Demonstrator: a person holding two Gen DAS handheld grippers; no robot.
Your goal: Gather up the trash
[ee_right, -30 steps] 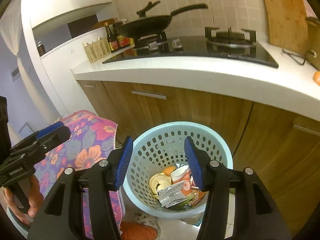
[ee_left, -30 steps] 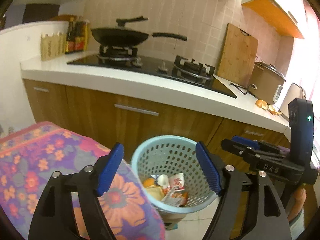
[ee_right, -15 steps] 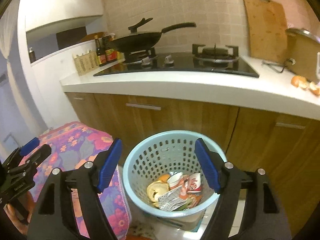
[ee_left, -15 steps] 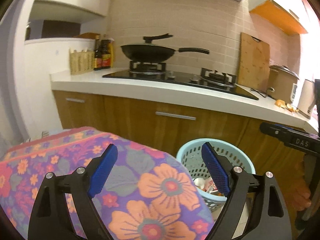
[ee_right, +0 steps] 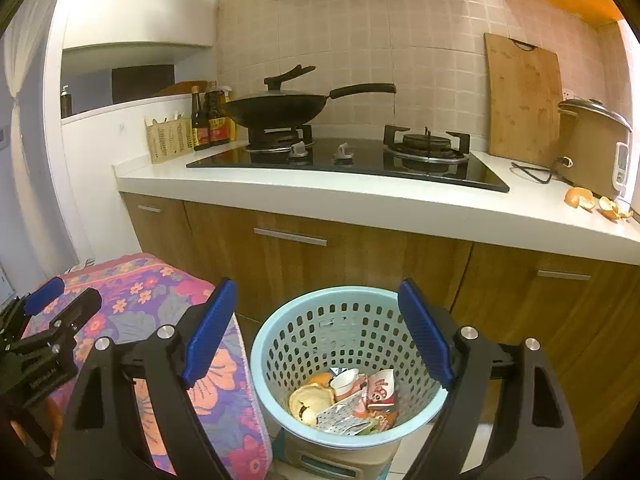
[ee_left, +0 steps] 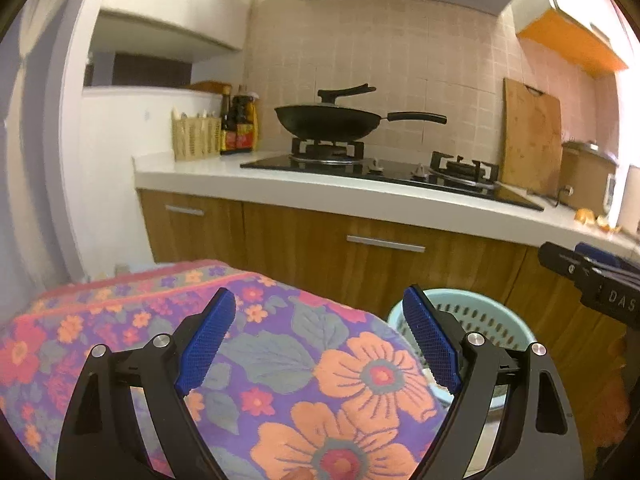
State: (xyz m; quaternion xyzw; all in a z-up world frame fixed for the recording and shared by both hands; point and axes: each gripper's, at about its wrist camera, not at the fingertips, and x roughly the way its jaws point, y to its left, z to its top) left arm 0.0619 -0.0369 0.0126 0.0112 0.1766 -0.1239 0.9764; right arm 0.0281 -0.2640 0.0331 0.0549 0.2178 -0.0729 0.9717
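A light blue perforated basket (ee_right: 348,320) stands on the floor before the wooden cabinets; it holds orange peel (ee_right: 310,400), paper cups (ee_right: 380,392) and wrappers. My right gripper (ee_right: 320,340) is open and empty above the basket. My left gripper (ee_left: 320,340) is open and empty over a flowered cloth (ee_left: 280,360), with the basket (ee_left: 480,316) at its right. Orange peels (ee_right: 592,202) lie on the white counter at the far right; they also show in the left wrist view (ee_left: 596,218). Each gripper shows in the other's view: the left (ee_right: 52,320), the right (ee_left: 592,276).
The counter (ee_right: 360,196) carries a black gas hob (ee_right: 348,156) with a wok (ee_right: 280,110), sauce bottles (ee_right: 210,120), a wicker holder (ee_right: 168,138), a wooden cutting board (ee_right: 524,100) and a rice cooker (ee_right: 596,148). The flowered cloth (ee_right: 140,304) covers something left of the basket.
Both grippers have risen and pulled back from the basket. The left one has swung left over the flowered cloth. The right gripper's jaws have opened wider.
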